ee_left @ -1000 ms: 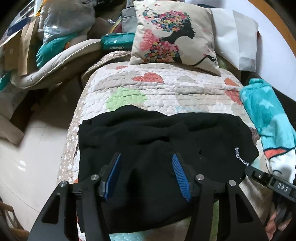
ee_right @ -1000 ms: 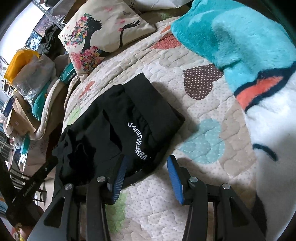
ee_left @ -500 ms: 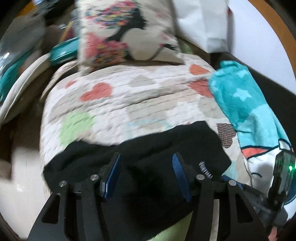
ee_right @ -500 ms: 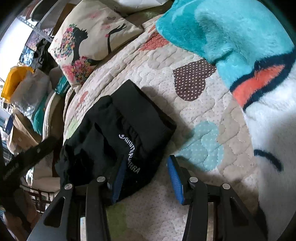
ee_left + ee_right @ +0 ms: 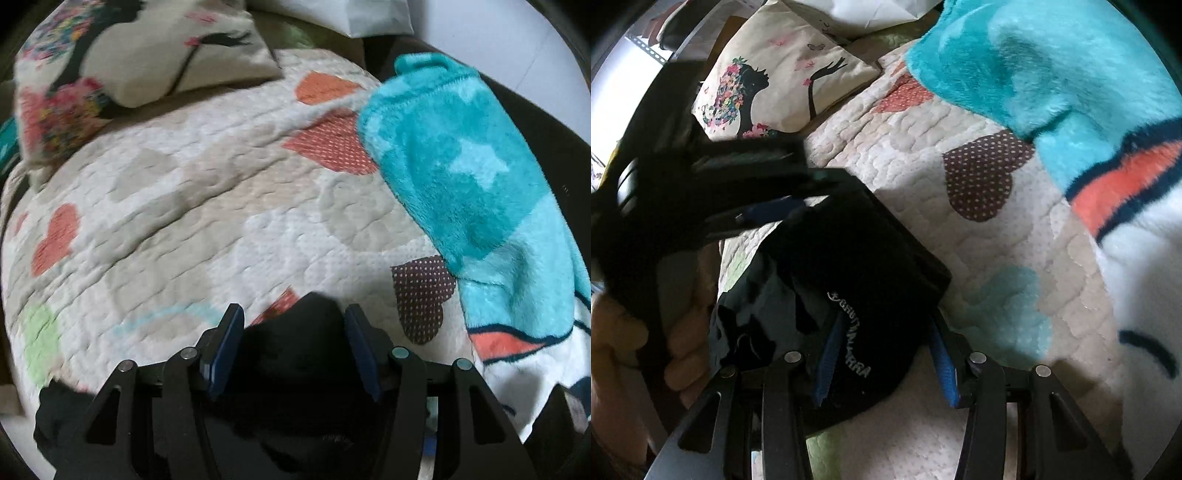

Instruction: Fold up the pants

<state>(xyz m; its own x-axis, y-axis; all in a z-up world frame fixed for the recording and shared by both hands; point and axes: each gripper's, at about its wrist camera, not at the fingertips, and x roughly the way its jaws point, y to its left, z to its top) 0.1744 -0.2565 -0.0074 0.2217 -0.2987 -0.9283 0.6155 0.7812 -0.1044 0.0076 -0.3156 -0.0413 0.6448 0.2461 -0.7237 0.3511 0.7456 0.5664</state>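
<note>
The black pants point(image 5: 857, 251) lie folded into a block on the heart-print quilt point(image 5: 979, 258), white lettering near their right corner. My right gripper point(image 5: 884, 362) stands open and straddles that lettered corner; the blue pads do not squeeze the cloth. My left gripper point(image 5: 295, 343) is also open, pointing steeply down, with the far corner of the pants point(image 5: 299, 354) lying between its fingers. In the right wrist view the left gripper point(image 5: 801, 181) hangs blurred over the pants' far edge, held by a hand point(image 5: 613, 332).
A teal fleece blanket point(image 5: 461, 166) covers the quilt's right side, close to the pants. A cushion printed with a flower-haired figure point(image 5: 147, 55) lies at the head of the quilt point(image 5: 184, 206). The floor drops away at the left.
The left gripper swept right across the pants to their far right corner and tipped downward, entering the right wrist view. The right gripper edged over the lettered corner.
</note>
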